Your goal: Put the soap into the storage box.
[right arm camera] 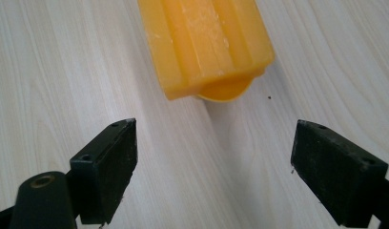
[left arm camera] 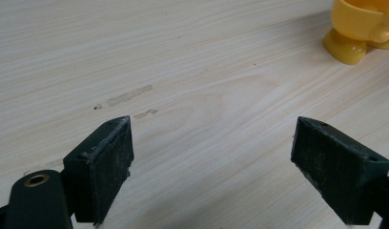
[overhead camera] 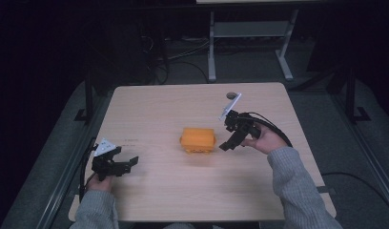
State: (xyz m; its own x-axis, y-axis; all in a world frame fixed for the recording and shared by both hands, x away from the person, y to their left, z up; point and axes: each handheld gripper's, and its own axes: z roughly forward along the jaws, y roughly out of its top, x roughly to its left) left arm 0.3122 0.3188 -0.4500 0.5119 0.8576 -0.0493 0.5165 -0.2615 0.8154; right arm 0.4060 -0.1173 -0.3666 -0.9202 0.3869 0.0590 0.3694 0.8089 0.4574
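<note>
An orange plastic box-like object (overhead camera: 198, 139) with small feet sits at the middle of the wooden table (overhead camera: 164, 191). My right gripper (overhead camera: 226, 144) hovers just to its right, jaws open and pointed at it; in the right gripper view the orange object (right arm camera: 207, 43) lies ahead of the empty gap (right arm camera: 214, 167). My left gripper (overhead camera: 130, 164) rests low near the table's front left, open and empty. In the left gripper view a corner and foot of the orange object (left arm camera: 357, 28) show far off at the upper right, beyond the gripper (left arm camera: 214, 164).
A round dark hole (overhead camera: 231, 95) sits near the table's far edge. Beyond the table stand white desk legs (overhead camera: 211, 47) and loose cables on a dark floor. Faint scuff marks (left arm camera: 130, 95) mark the wood ahead of the left gripper.
</note>
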